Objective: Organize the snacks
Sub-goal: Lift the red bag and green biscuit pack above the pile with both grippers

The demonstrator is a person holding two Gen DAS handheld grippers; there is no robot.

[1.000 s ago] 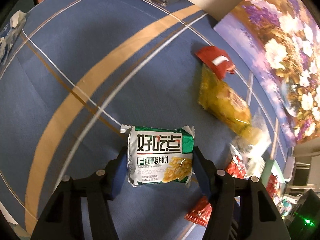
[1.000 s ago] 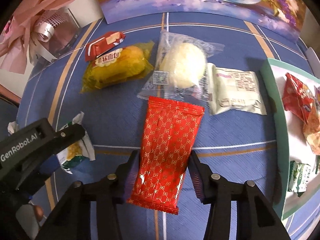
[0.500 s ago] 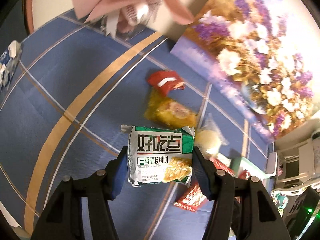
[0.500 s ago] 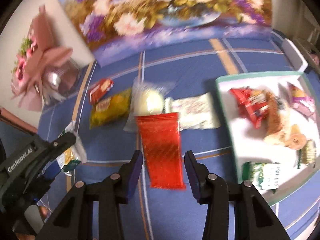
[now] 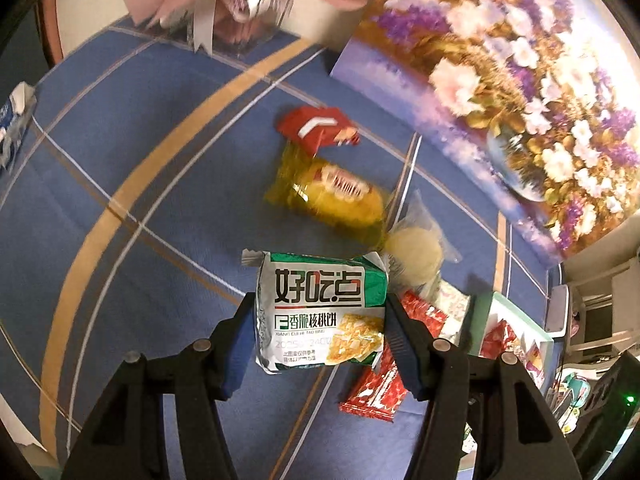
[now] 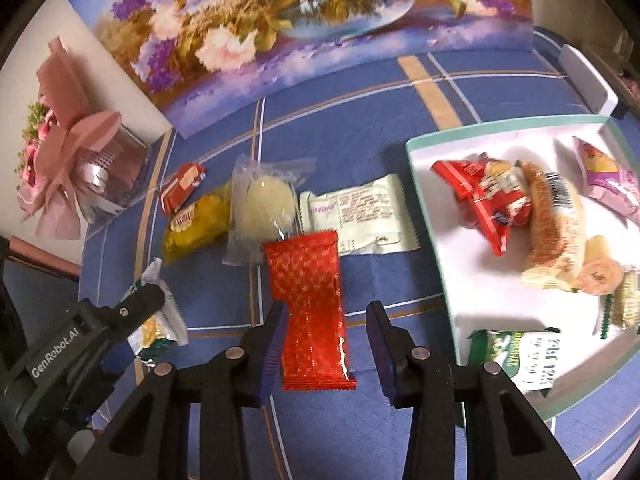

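Left tool point(image 5: 320, 330) still clamps the green packet point(image 5: 322, 314); right tool point(image 6: 326, 338) has opened, releasing the red packet point(image 6: 310, 314).

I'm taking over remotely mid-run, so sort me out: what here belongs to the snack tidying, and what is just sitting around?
Job:
- left gripper, shut on the green biscuit pack
- right gripper, open around the red wrapper
- yellow cake pack
- clear bun pack
- white packet
- small red packet
- tray

Bystanders:
- flower painting
- pink bouquet
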